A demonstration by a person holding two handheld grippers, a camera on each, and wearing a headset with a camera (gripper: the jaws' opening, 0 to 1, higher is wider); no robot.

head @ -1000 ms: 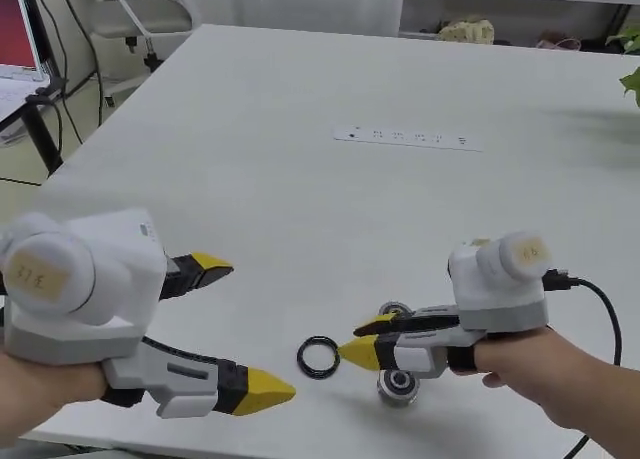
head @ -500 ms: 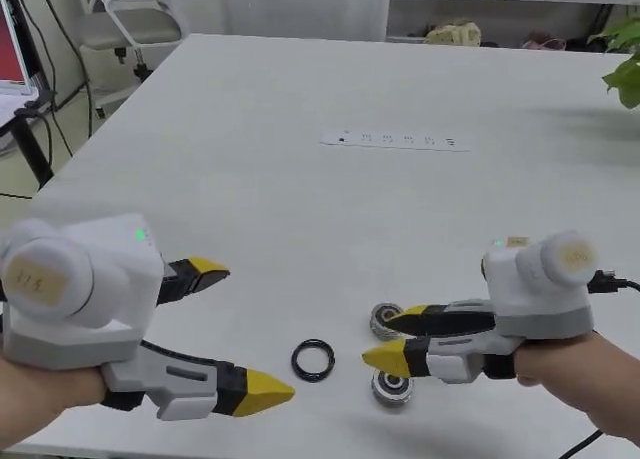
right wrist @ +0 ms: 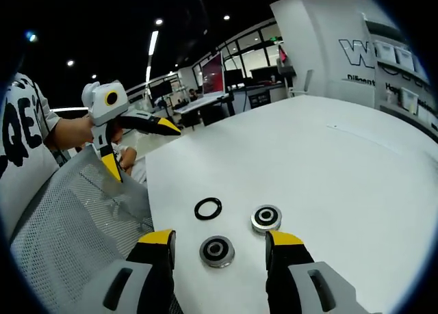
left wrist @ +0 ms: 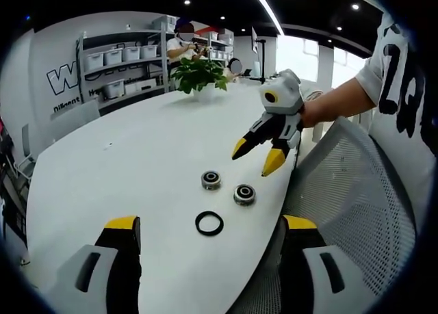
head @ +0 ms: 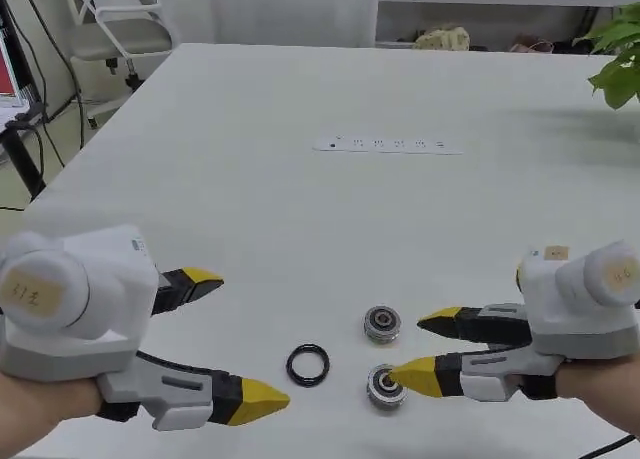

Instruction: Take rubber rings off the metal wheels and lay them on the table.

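A black rubber ring (head: 307, 365) (left wrist: 209, 223) (right wrist: 207, 208) lies flat on the white table (head: 300, 199) near its front edge. Just right of it two metal wheels stand apart, one farther (head: 382, 323) (left wrist: 210, 180) (right wrist: 265, 217), one nearer (head: 385, 386) (left wrist: 244, 193) (right wrist: 217, 250). My right gripper (head: 420, 349) (right wrist: 220, 238) (left wrist: 254, 159) hovers open right of the wheels, its lower tip close to the nearer wheel and nothing between its jaws. My left gripper (head: 232, 339) (left wrist: 211, 226) (right wrist: 143, 152) is open and empty, left of the ring.
A white power strip (head: 388, 145) lies mid-table. A green plant (head: 615, 59) stands at the far right, an office chair (head: 110, 29) at the far left. A grey mesh chair (left wrist: 356, 191) sits against the table's front edge.
My right gripper has drawn back to the right off the wheels and its jaws have spread wider. Both wheels now show whole. The left gripper has hardly moved.
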